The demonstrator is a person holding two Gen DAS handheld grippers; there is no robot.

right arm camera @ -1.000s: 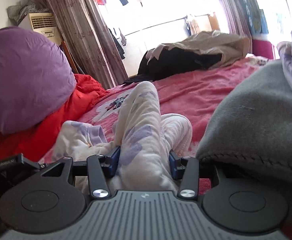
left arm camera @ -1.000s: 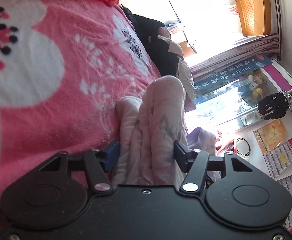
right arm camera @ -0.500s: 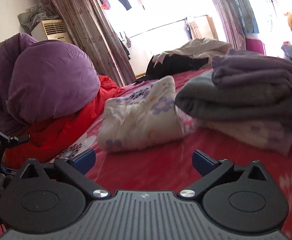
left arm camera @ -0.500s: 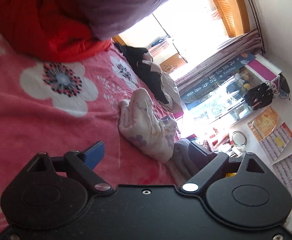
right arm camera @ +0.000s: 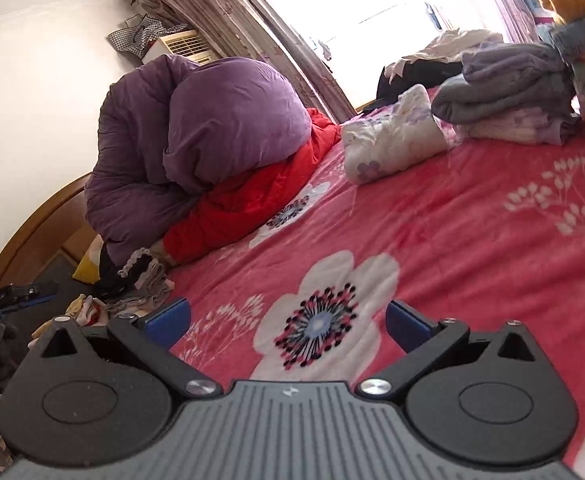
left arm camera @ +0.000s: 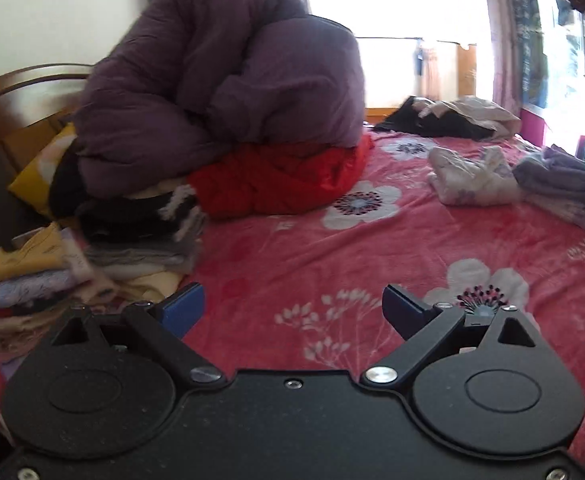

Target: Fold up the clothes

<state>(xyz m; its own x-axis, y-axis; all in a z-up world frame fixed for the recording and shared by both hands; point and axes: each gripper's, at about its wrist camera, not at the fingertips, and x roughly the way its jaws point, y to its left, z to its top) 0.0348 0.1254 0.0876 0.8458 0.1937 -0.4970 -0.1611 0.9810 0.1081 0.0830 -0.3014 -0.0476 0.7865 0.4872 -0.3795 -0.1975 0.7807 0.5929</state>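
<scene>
A folded white garment with purple flowers (left arm camera: 472,180) lies on the pink flowered bedspread (left arm camera: 332,252), far right, beside a stack of folded grey and purple clothes (left arm camera: 560,184). In the right wrist view the same garment (right arm camera: 392,140) lies left of that stack (right arm camera: 508,92). My left gripper (left arm camera: 292,308) is open and empty, well back from the garment. My right gripper (right arm camera: 288,320) is open and empty above a printed flower on the bedspread (right arm camera: 452,240).
A purple duvet (left arm camera: 220,88) sits on a red quilt (left arm camera: 284,180) at the bed head. A messy pile of clothes (left arm camera: 72,264) lies at the left edge. Black and white clothes (left arm camera: 444,120) lie by the window. The wooden headboard (right arm camera: 32,232) curves behind.
Both grippers let go of the flowered garment, opened and drew well back from it. The garment now lies folded beside the stack. The left view swung round level toward the bed head.
</scene>
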